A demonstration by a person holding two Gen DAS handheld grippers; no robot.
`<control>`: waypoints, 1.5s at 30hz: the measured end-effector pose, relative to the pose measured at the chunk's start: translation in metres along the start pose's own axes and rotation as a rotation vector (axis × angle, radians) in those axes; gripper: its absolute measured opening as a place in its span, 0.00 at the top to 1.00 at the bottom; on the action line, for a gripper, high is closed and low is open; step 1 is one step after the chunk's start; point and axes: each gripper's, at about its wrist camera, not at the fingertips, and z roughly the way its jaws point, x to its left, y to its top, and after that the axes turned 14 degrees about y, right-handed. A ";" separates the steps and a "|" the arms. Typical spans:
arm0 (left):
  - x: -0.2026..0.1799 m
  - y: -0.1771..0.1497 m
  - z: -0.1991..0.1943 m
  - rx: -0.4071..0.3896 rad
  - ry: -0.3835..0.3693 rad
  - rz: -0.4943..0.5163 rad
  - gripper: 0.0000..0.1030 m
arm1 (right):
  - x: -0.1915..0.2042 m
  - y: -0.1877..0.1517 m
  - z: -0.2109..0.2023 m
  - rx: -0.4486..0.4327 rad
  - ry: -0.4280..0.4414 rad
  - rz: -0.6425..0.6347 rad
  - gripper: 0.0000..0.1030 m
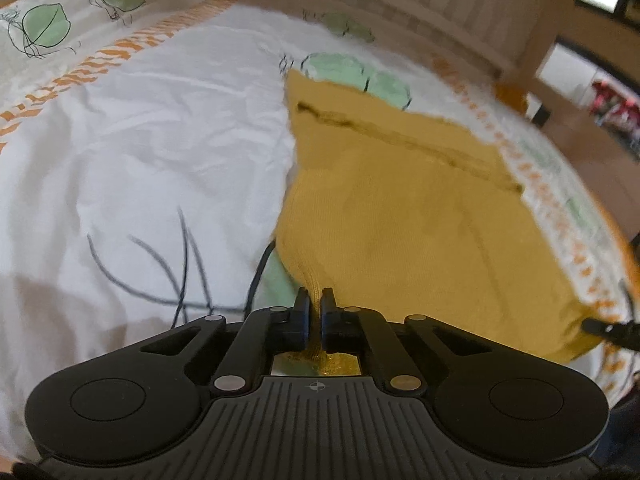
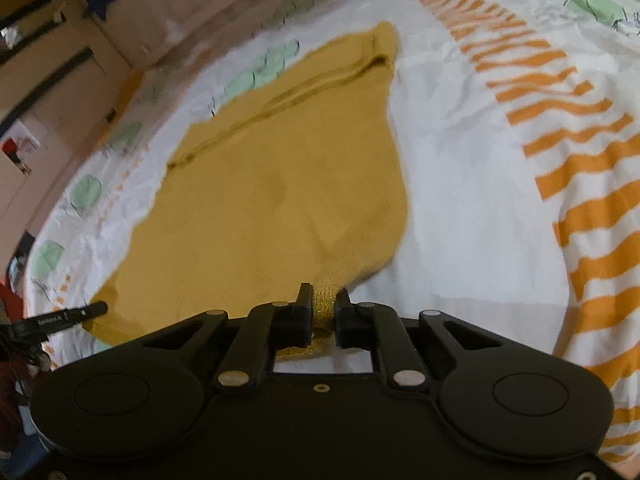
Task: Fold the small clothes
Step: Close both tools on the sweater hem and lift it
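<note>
A mustard-yellow knit garment [image 1: 400,208] lies spread on a bed. My left gripper [image 1: 315,300] is shut on the garment's near left corner, with bunched yellow fabric squeezed between the black pads. In the right wrist view the same yellow garment [image 2: 272,200] stretches away from me, a darker seam crossing its far end. My right gripper [image 2: 324,300] is shut on the near right corner, where a ribbed hem sits pinched between the fingers. The tip of the left gripper [image 2: 86,312] shows at the garment's other near corner.
The bed cover [image 1: 140,140] is white with green leaf prints and orange striped bands [image 2: 580,184]. A wooden slatted bed end [image 1: 400,12] runs along the far side. Floor and furniture show beyond the bed's edge [image 1: 600,152]. The right gripper's tip [image 1: 600,326] pokes in at right.
</note>
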 end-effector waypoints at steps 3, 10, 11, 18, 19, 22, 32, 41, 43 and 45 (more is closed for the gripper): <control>-0.002 0.010 -0.006 -0.024 -0.018 -0.025 0.96 | 0.004 0.006 -0.008 -0.058 0.025 -0.002 0.83; -0.007 0.041 -0.011 -0.060 -0.057 -0.070 0.96 | 0.018 0.028 -0.015 -0.144 0.045 -0.017 0.83; -0.007 0.048 -0.011 -0.066 -0.061 -0.080 0.96 | 0.019 0.033 -0.016 -0.154 0.048 -0.017 0.83; -0.011 0.099 0.001 -0.116 -0.085 -0.136 0.96 | 0.021 0.082 -0.013 -0.230 0.066 -0.002 0.83; -0.012 0.107 0.004 -0.124 -0.085 -0.144 0.96 | 0.020 0.092 -0.010 -0.240 0.067 0.004 0.83; -0.019 0.134 0.016 -0.148 -0.081 -0.153 0.96 | 0.016 0.120 0.002 -0.266 0.064 0.013 0.83; -0.038 0.201 0.074 -0.176 -0.057 -0.196 0.96 | -0.005 0.199 0.058 -0.313 0.027 0.018 0.83; -0.046 0.226 0.143 -0.129 -0.008 -0.226 0.96 | -0.042 0.240 0.118 -0.298 -0.024 0.060 0.83; -0.045 0.228 0.158 -0.119 0.005 -0.235 0.96 | -0.050 0.245 0.132 -0.287 -0.038 0.068 0.83; -0.045 0.229 0.173 -0.110 0.019 -0.233 0.96 | -0.058 0.248 0.146 -0.272 -0.052 0.071 0.83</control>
